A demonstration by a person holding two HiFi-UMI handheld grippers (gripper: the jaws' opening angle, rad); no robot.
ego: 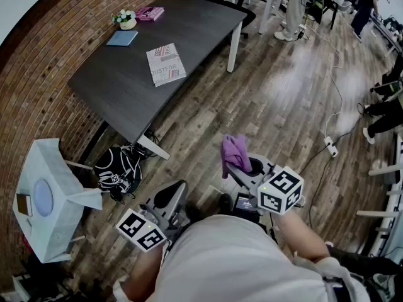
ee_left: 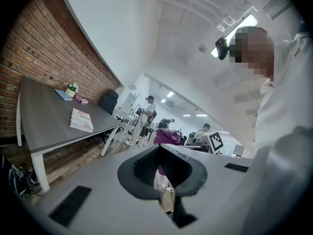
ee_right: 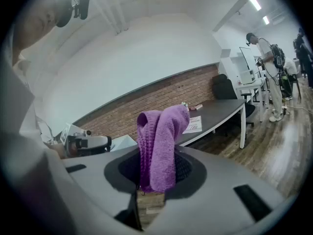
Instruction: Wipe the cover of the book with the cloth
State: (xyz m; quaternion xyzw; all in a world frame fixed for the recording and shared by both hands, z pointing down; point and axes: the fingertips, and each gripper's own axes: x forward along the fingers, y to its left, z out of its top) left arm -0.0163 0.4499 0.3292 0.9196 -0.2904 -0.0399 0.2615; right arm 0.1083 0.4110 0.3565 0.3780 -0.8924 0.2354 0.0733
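While my right gripper (ee_right: 156,179) clamps the purple cloth (ee_right: 159,143), which stands folded up out of its jaws, my left gripper (ee_left: 163,174) has its jaws drawn together on nothing. I hold both low, close to my body, above the wood floor (ego: 277,99). The book (ego: 165,63) lies flat, cover up, on the dark table (ego: 119,90), well apart from both grippers.

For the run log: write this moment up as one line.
stage: pre-wipe | right gripper: jaws shut on purple cloth | left gripper: jaws shut, empty | book: flat on dark table, untouched
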